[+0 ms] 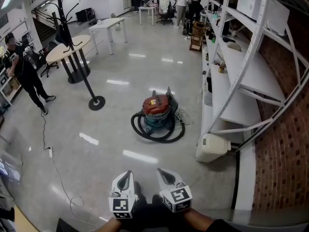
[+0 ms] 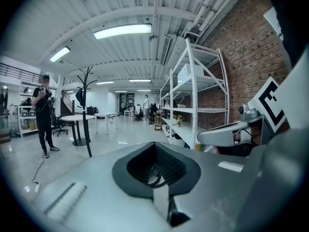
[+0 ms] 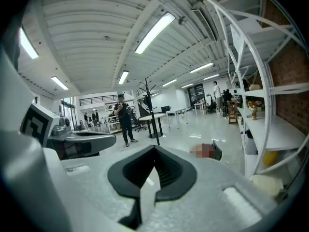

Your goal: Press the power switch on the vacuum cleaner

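You hold your left tongs [image 1: 127, 176] and right tongs [image 1: 162, 173] low and close to your body, side by side, tips pointing forward. Both sets of jaws are closed together, gripping nothing.

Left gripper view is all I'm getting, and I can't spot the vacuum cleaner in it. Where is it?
Observer: The head view shows the vacuum cleaner standing on the floor some way ahead, beside the white shelving.
Operator: Anything lying around it?
Observer: Its black hose is coiled round its base.
Operator: What about the right gripper's jaws?
Observer: The right gripper has its jaws together on nothing, well short of the vacuum cleaner.
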